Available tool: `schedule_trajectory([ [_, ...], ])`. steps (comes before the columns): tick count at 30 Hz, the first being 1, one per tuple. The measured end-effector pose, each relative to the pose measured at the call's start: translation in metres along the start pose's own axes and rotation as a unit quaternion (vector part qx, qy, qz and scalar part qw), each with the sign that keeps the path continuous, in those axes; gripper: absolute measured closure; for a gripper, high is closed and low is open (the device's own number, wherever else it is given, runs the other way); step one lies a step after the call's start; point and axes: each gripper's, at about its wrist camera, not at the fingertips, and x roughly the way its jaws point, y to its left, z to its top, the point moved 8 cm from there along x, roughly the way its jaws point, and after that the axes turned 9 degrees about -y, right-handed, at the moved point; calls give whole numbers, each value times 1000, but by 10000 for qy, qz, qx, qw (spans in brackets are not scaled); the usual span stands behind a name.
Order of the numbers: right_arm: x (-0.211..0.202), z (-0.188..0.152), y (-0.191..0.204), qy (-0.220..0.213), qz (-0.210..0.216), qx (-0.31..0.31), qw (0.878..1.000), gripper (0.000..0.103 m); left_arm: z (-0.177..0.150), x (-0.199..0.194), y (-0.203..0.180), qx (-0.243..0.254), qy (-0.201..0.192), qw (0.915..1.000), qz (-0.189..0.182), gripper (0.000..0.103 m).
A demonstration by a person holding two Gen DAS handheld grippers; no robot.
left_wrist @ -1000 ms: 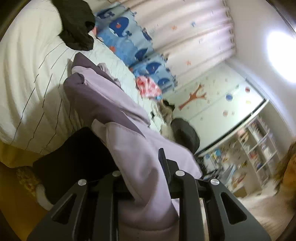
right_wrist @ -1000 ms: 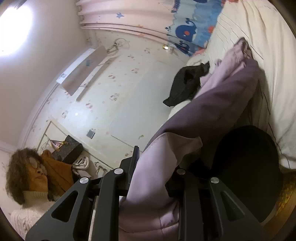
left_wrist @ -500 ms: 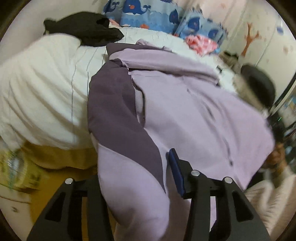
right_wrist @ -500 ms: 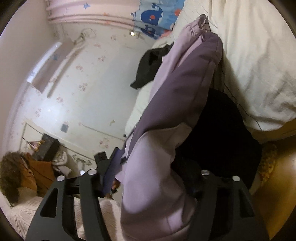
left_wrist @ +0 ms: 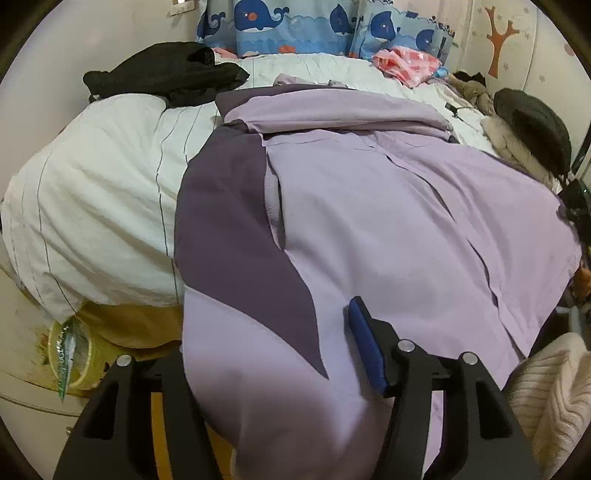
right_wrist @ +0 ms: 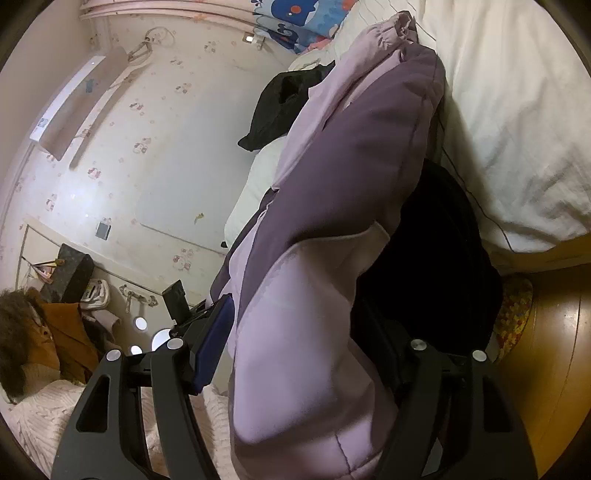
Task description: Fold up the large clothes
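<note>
One lilac jacket flat on bed, collar toward whale curtain

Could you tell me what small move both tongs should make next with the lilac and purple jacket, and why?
Probably draw both tongs back off the hem. The lilac and dark purple padded jacket already lies spread on the white quilted bed, and the left tongs and right tongs have just been opening, the fabric loose between their jaws. Backing away clears them for a fresh grip for a fold.
</note>
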Motion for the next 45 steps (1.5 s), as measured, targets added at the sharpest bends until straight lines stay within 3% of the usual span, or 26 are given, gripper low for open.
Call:
schedule_trajectory([
  [5, -1, -3, 0, 45, -18, -12, 10000, 37, -3, 2, -4, 161, 62, 9998, 84, 37],
  [13, -5, -9, -3, 47, 70, 21, 10000, 37, -8, 4, -8, 362, 138, 9989, 278, 32],
  [16, -6, -11, -1, 41, 145, -46, 9999, 37, -12, 5, -8, 118, 156, 9998, -35, 30],
  [18, -7, -11, 1, -13, 205, -82, 9998, 37, -18, 8, -5, -339, 140, 9972, -645, 30],
  [19, -8, -10, 3, -78, 258, -104, 9996, 37, -22, 10, -1, -637, 117, 9931, -975, 30],
  [20, -9, -9, 4, -121, 299, -122, 9994, 39, -27, 13, 6, -1143, 69, 9830, -1439, 33],
  [22, -10, -9, 6, -206, 360, -174, 9990, 52, -32, 15, 13, -1712, -31, 9668, -1897, 53],
  [23, -11, -8, 7, -278, 410, -183, 9986, 60, -33, 13, 18, -2040, -157, 9550, -2150, 59],
  [25, -11, -5, 10, -444, 519, -172, 9975, 66, -28, 3, 23, -2395, -445, 9359, -2544, 77],
  [27, -14, 3, 17, -683, 754, -109, 9948, 73, -15, -15, 31, -2785, -873, 9082, -2999, 81],
  [29, -22, 14, 30, -1050, 1198, -17, 9872, 76, 0, -31, 35, -2956, -1209, 8907, -3234, 82],
  [34, -36, 32, 66, -1388, 1691, -154, 9757, 76, 36, -65, 35, -3036, -1724, 8728, -3411, 82],
  [36, -41, 35, 70, -1481, 1815, -157, 9720, 76, 44, -77, 33, -3001, -1895, 8618, -3625, 82],
  [39, -43, 40, 58, -1562, 1825, -12, 9707, 76, 41, -70, 38, -3083, -1843, 8563, -3712, 82],
  [42, -38, 52, 51, -1681, 1988, 136, 9654, 76, 40, -54, 57, -3459, -1810, 8375, -3824, 82],
  [45, -35, 81, 64, -1840, 2178, -46, 9585, 76, 63, -56, 66, -3479, -1974, 8299, -3889, 82],
])
